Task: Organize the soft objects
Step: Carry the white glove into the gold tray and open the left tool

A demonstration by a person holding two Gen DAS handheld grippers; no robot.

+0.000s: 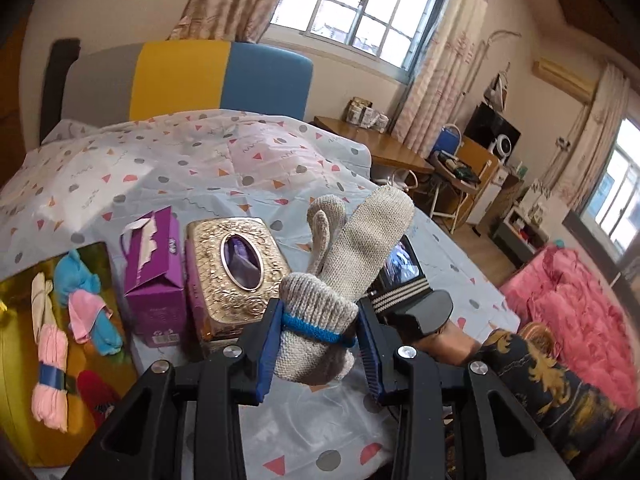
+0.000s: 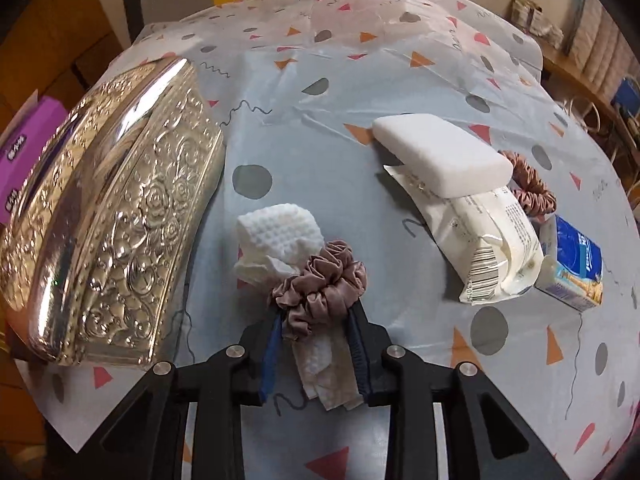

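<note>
Left wrist view: far left on my table sits a gold tray (image 1: 16,364) holding a pink sock bundle (image 1: 50,376) with a blue band, a pale sock, turquoise and pink cloths (image 1: 86,300) and something red. To its right stand a purple tissue box (image 1: 154,276) and, just beside that, an embossed gold tissue box (image 1: 236,276) with an oval opening. Nearest my lens, the left gripper (image 1: 318,330) is clenched on a beige knitted glove (image 1: 344,264); its blue pads (image 1: 269,354) press the cuff, marked by a blue stripe, from both sides, and the glove's fingers stand up and lean away to the right. The cuff's end hangs near me, between the jaws, above the patterned tablecloth (image 1: 200,168).

Right wrist view: the gold tissue box (image 2: 120,216) fills the left side, the purple box (image 2: 28,148) behind it. In the centre, my right gripper (image 2: 316,344) grasps a mauve satin scrunchie (image 2: 320,286) wrapped around a white waffle-textured cloth (image 2: 280,234); the cloth bulges beyond the scrunchie on the far side and trails back between the jaws toward me. Farther right, well apart from the gripper, lie a white sponge block (image 2: 440,156) resting on a cream wipes packet (image 2: 488,252), a second, pinkish scrunchie (image 2: 532,188) touching them, and a small blue carton (image 2: 572,268) at the right edge.
</note>
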